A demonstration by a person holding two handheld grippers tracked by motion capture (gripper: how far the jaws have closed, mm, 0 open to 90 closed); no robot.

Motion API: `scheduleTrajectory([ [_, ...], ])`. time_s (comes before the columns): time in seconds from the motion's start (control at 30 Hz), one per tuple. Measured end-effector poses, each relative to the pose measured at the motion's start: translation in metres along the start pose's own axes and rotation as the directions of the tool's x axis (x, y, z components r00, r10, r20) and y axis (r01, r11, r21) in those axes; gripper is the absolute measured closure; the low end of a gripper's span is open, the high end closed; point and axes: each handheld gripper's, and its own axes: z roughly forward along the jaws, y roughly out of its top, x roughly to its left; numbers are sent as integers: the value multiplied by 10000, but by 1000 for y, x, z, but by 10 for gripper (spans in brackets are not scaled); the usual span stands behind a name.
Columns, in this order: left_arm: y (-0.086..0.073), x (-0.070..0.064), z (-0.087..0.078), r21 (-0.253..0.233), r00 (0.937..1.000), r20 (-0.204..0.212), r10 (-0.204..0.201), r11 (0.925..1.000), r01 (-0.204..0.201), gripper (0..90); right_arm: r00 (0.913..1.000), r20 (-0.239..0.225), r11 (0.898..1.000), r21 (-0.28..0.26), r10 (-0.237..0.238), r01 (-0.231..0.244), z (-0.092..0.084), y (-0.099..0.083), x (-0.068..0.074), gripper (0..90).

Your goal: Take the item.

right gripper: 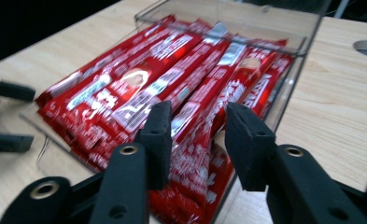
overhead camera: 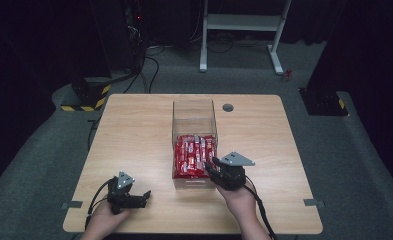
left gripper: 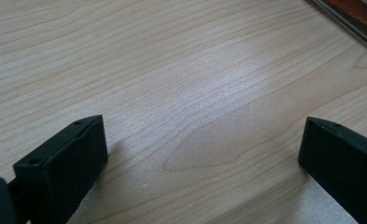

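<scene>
The right gripper (right gripper: 195, 140) has narrowed its jaws around one red packet (right gripper: 197, 135) in the clear box (right gripper: 288, 84) ahead, apparently to lift it, while the left gripper (left gripper: 200, 158) rests wide on the desk (left gripper: 172, 70).

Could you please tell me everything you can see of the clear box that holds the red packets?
The clear box looks like transparent acrylic, rectangular, open-topped and upright, standing near the middle of the wooden table. Its near half is filled with long red packets lying flat and lengthwise; the far half looks empty. The right gripper reaches over its near right corner, jaws around one packet; whether they press it is unclear.
</scene>
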Motion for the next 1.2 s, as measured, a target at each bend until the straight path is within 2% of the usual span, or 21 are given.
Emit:
scheduleTrajectory([
  [0.23, 0, 0, 0, -32, 10000, -24, -6, 10000, 6, 19, 9994, 319, 9999, -93, -128, 131, 0, -2, 0, 738],
  [0.3, 0, 0, 0, -60, 10000, -27, -44, 10000, 44, 19, 9993, 381, 9998, -168, 67, -61, -1, -2, -2, 787],
  [0.47, 0, 0, 0, -59, 10000, -17, -38, 10000, 38, 19, 9991, 381, 9993, -336, 200, -187, -3, -4, -5, 856],
  [0.83, 0, 0, 0, -60, 10000, -17, -42, 10000, 42, 19, 9989, 399, 9987, -452, 241, -222, -6, -6, -5, 869],
  [1.2, 0, 0, 0, -40, 10000, -8, -40, 10000, 40, 19, 9990, 406, 9989, -437, 161, -143, -14, -11, 2, 870],
])
